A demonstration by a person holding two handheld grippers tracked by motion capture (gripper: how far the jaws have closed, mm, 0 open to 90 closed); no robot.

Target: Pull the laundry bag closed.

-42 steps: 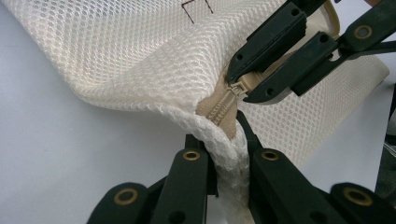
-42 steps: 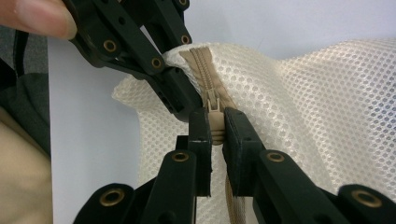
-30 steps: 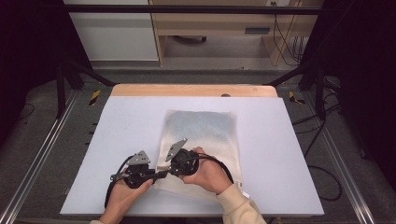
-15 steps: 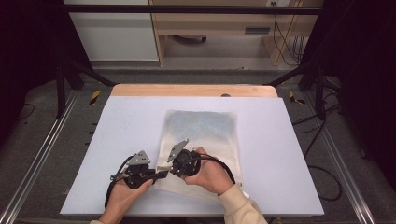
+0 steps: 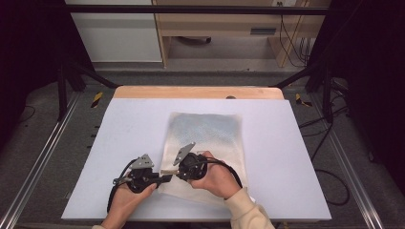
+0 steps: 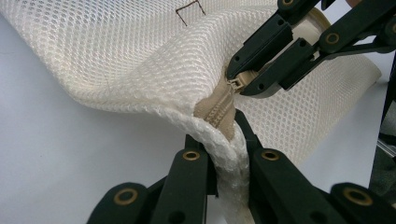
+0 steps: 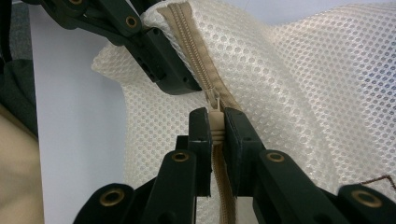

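Both grippers stayed put over last second; nothing shifted. Your left gripper (image 6: 224,154) kept jaws clamped on corded corner of cream mesh zip bag (image 5: 210,138), near front edge of white table (image 5: 296,157). Your right gripper (image 7: 214,135) pinched beige zipper pull (image 7: 215,122). Zip looked unmoved; pull likely yet to come.

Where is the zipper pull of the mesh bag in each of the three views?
High view: zipper pull at the bag's near left corner, between the two tools.
Left gripper view: upper middle, pinched by the right tool.
Right gripper view: centre, between its own jaws.
Shared landmark: the beige zipper tape.
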